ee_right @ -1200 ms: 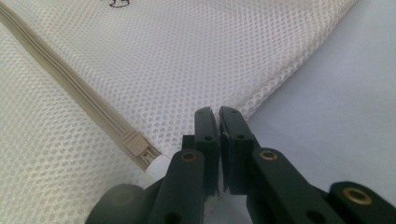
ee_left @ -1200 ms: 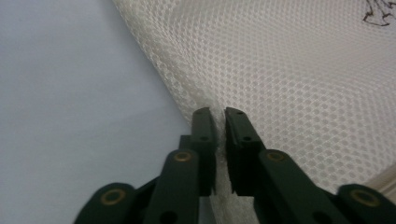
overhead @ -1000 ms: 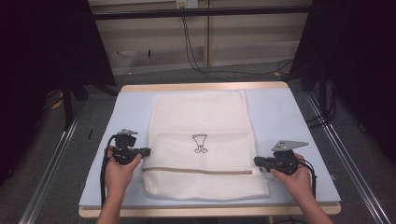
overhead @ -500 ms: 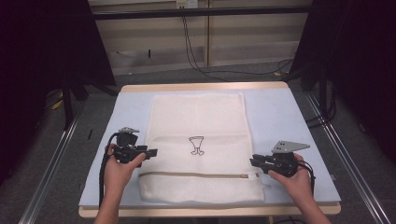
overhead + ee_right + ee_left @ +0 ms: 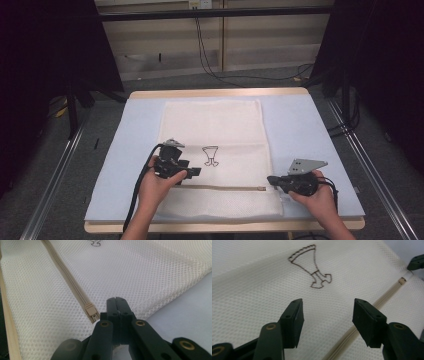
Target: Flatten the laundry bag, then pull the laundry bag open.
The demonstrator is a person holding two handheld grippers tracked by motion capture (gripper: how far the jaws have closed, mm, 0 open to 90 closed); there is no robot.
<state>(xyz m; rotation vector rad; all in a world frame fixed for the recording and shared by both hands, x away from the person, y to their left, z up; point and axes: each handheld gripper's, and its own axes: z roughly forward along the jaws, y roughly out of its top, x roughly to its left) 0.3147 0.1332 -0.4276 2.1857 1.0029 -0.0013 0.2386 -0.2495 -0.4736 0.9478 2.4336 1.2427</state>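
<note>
High view: a white mesh bag lay flat on the pale blue mat covering the table, w/ the left gripper over the bag's left half just above the zipper, and the right gripper at the bag's right edge by the zipper's end. Left gripper view: jaws spread wide, having just been opening, nothing btwn them, hovering over mesh near the stitched emblem & zipper line. Right gripper view: jaws pressed together at the bag's edge, right beside the zipper pull; can't tell if any mesh was pinched.
</note>
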